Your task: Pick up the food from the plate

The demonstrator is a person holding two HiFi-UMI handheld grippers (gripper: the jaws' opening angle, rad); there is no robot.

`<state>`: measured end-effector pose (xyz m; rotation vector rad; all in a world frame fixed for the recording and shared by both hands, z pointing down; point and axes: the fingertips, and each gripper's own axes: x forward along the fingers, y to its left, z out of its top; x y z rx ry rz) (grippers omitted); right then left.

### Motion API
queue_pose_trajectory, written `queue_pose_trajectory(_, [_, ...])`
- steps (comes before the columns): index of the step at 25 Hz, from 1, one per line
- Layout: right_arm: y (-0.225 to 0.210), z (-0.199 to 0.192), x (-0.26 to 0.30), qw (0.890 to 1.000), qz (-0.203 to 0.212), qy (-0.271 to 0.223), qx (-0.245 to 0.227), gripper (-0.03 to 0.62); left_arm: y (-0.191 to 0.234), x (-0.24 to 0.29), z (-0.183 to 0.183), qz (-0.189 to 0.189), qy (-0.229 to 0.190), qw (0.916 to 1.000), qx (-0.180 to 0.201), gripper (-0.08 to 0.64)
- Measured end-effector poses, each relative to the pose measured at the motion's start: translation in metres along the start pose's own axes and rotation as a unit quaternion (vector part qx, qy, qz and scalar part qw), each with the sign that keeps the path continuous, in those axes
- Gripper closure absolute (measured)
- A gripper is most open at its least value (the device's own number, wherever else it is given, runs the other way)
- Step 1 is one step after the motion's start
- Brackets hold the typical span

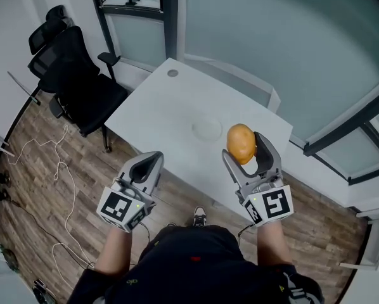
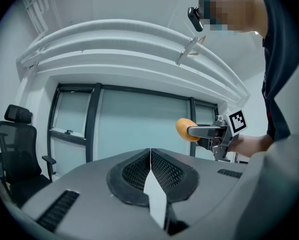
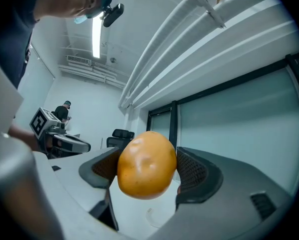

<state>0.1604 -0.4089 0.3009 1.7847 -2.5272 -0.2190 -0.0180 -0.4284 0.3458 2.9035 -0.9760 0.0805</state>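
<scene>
Both jaws of the right gripper (image 1: 248, 149) press the sides of the food (image 1: 241, 142), holding it in the air above the table (image 1: 158, 116), with its long axis across the squeeze. It is oval, smooth and orange-yellow, with shallow dimples. The plate (image 1: 206, 129) lies below, toward the left gripper (image 1: 153, 160), which is closed on nothing.

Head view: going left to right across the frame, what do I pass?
In order: black office chair → left gripper → clear plate → potato.
</scene>
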Motion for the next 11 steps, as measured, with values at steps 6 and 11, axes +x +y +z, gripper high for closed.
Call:
queue_pose_trajectory(6, [0.0030, 0.0019, -0.0071, 1.000, -0.010, 0.002, 0.001, 0.219, -0.0071, -0.0042, 0.0060, -0.011, -0.009, 0.9999, 0.009, 0.537])
queue_pose_trajectory(11, [0.0082, 0.0034, -0.0100, 1.000, -0.010, 0.006, 0.001, 0.219, -0.0074, -0.0076, 0.0001, -0.016, -0.008, 0.9997, 0.018, 0.537])
